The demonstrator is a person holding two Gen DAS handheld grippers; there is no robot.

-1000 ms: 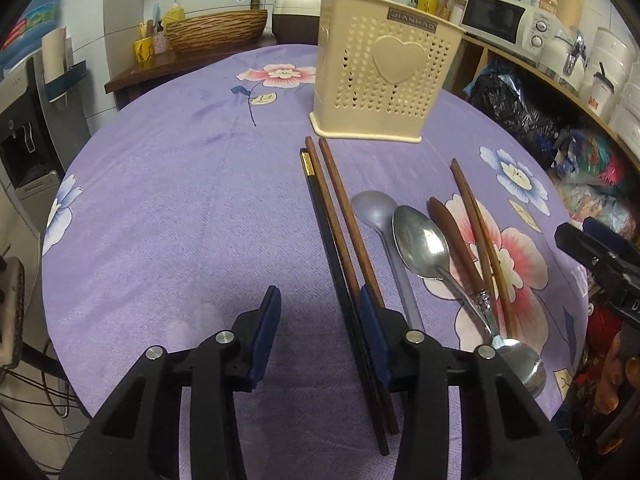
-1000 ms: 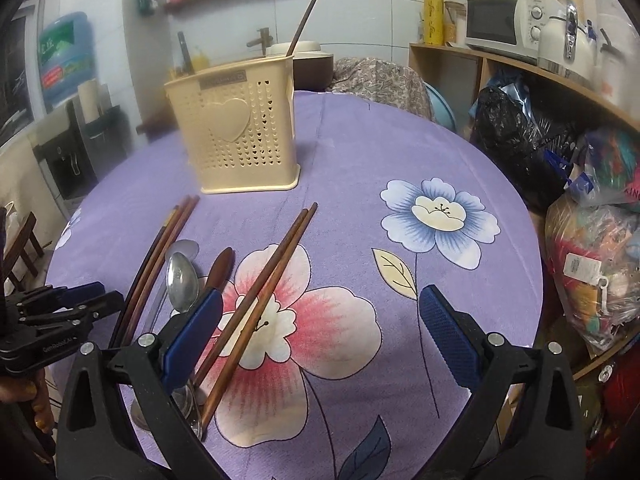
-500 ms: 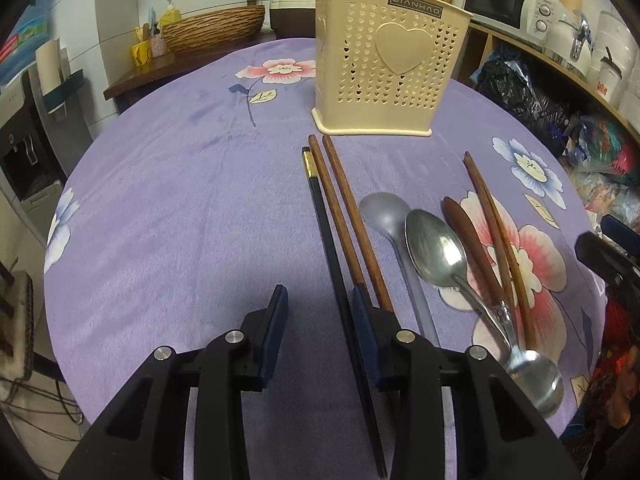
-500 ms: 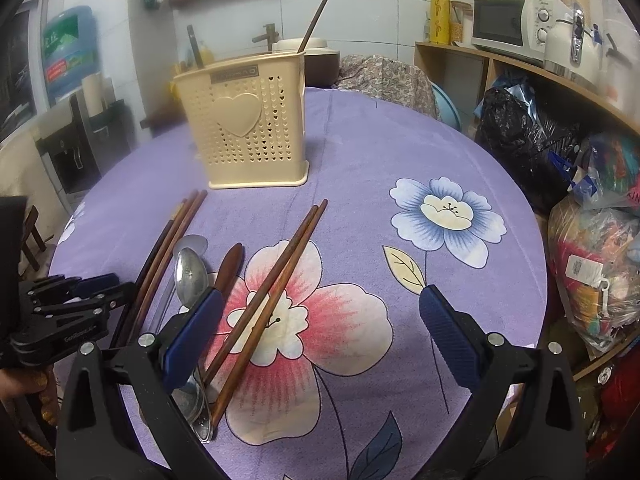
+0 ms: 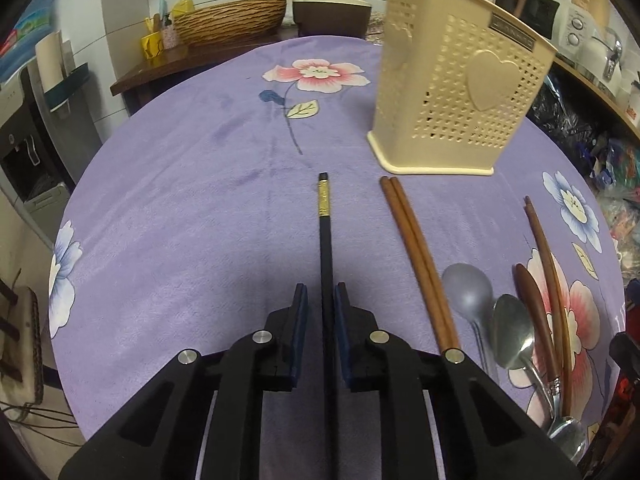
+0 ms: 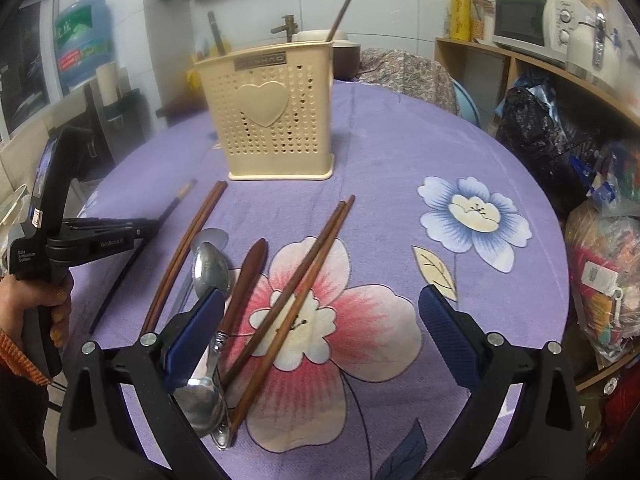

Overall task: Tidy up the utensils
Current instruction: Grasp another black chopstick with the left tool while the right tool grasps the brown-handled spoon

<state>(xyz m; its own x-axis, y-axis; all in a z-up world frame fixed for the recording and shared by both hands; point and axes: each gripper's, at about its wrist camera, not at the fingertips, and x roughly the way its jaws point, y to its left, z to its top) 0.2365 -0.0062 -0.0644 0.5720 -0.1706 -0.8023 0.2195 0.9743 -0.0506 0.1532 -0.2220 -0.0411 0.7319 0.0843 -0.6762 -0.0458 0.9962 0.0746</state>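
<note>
The left gripper [image 5: 321,300] has just been closing on the black chopstick [image 5: 325,236] — first pickup under way — while the right gripper [image 6: 320,316] gapes empty.

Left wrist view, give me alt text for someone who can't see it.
The left tool has just been closing around a black chopstick with a gold band, lying on a purple floral tablecloth. To its right lie brown chopsticks, spoons and more brown chopsticks; a cream perforated utensil holder stands beyond.
</note>
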